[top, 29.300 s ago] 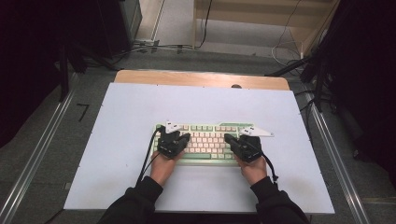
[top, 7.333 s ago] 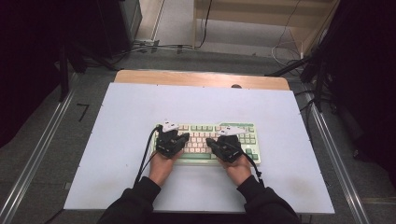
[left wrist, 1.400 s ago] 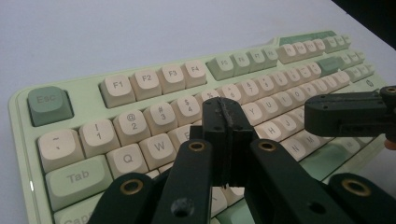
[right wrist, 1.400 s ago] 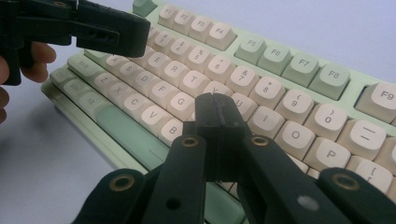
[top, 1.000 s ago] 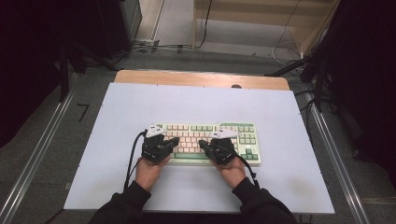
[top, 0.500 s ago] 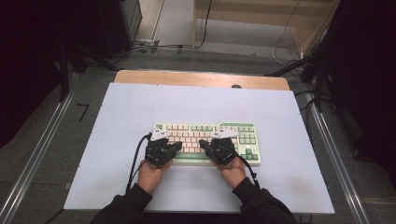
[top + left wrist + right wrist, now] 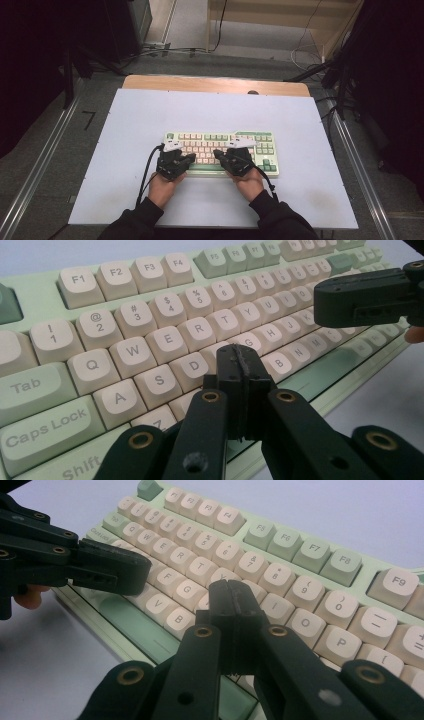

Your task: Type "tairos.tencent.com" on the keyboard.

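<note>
A pale green keyboard (image 7: 250,142) with cream and green keycaps lies in the middle of a white board (image 7: 150,115). My left gripper (image 7: 191,158) is shut with nothing in it. Its joined tips (image 7: 241,352) hover over the home row near the F and G keys (image 7: 235,342). My right gripper (image 7: 218,155) is also shut and empty. It is poised over the keys (image 7: 252,592) around H and J, tips (image 7: 231,592) joined. Each gripper view shows the other gripper close by: the right gripper (image 7: 365,295) and the left gripper (image 7: 107,572), both above the keyboard's bottom rows.
The white board rests on a wooden table whose back edge (image 7: 215,84) shows. Metal rails (image 7: 40,170) (image 7: 357,165) run along both sides on the floor. Cables (image 7: 165,49) lie on the floor beyond the table. Dark curtains hang left and right.
Over the last second my left gripper slid slightly right and nearer the person. The right gripper stayed put. Long before, the right gripper was nearer the keyboard's right end.
</note>
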`<state>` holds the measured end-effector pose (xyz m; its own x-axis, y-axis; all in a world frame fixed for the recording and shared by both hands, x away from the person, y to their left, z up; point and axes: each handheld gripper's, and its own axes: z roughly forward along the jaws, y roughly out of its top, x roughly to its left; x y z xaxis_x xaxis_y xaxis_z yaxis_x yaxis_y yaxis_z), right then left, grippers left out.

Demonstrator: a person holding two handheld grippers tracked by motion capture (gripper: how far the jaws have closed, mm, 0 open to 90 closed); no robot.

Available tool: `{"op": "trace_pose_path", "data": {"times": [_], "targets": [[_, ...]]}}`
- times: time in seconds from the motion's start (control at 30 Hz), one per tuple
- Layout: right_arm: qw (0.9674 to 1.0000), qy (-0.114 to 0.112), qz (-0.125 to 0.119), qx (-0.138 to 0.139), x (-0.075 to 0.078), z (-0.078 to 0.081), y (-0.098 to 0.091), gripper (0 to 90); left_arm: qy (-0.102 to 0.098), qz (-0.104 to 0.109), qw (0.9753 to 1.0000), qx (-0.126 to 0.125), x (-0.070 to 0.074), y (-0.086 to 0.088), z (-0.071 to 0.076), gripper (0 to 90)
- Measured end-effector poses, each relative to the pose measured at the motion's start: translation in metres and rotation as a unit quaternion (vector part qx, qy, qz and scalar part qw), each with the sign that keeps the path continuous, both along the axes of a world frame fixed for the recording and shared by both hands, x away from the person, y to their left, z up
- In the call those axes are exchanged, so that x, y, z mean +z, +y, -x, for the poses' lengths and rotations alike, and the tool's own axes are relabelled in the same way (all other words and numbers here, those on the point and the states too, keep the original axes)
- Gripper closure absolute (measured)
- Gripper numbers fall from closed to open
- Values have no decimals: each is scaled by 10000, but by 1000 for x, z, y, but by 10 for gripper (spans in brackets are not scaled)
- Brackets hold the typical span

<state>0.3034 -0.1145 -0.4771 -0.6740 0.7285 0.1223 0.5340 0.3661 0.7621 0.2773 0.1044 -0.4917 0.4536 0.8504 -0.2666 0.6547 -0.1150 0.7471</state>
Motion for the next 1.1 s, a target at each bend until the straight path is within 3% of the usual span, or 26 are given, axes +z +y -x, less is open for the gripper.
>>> {"op": "trace_pose_path", "data": {"times": [0.17,0.53,0.77,1.1], "targets": [[10000,-33,29,-18,0,0,0,877,36,-116,9999,-35,-2,-3,1,900],[10000,-27,17,-12,0,0,0,877,-81,19,10000,-3,3,0,1,900],[10000,-28,12,-11,0,0,0,877,-214,115,9996,155,8,5,-2,900],[10000,-4,0,3,-1,0,1,877,-251,154,9991,301,9,9,-9,900]]}}
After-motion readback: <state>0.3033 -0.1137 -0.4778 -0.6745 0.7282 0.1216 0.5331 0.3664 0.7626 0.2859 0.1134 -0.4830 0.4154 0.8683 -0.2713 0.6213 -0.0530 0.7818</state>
